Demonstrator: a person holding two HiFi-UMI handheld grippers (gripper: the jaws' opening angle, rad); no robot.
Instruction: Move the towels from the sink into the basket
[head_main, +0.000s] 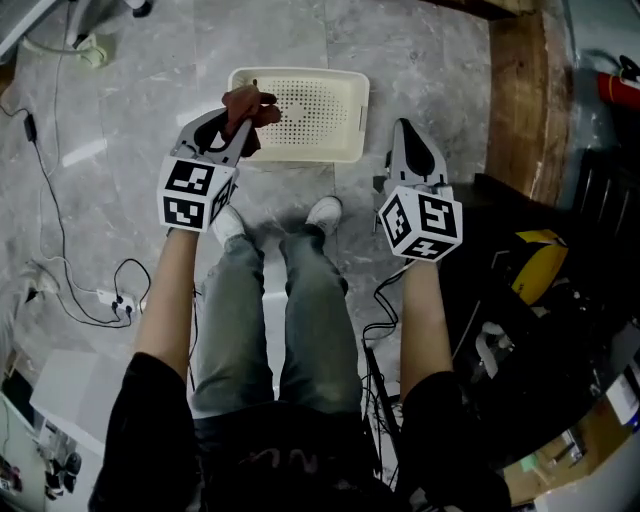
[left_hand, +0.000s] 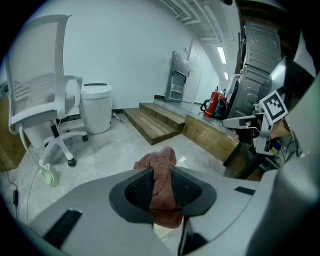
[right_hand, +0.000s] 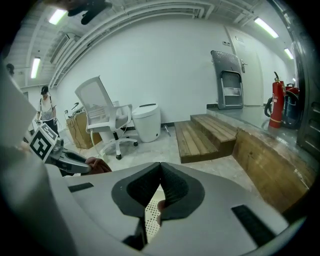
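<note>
A white perforated basket (head_main: 352, 90) stands on the grey floor just beyond the person's shoes. My left gripper (head_main: 236, 130) hangs over its left front edge, shut on a reddish-brown towel (head_main: 251, 104). In the left gripper view the towel (left_hand: 159, 159) is bunched between the dark pads (left_hand: 137, 189) and sticks out past them. My right gripper (head_main: 405, 130) hovers just off the basket's right side, its jaw tips touching and nothing held. In the right gripper view (right_hand: 161, 169) a strip of the basket (right_hand: 150, 217) shows below the pads. No sink is in view.
Wooden steps (left_hand: 155, 122) run along the basket's far right. A white office chair (left_hand: 42, 115) and a white bin (left_hand: 96, 106) stand by the wall. Cables and a power strip (head_main: 105, 298) lie on the floor at left. Dark equipment (head_main: 560, 300) crowds the right side.
</note>
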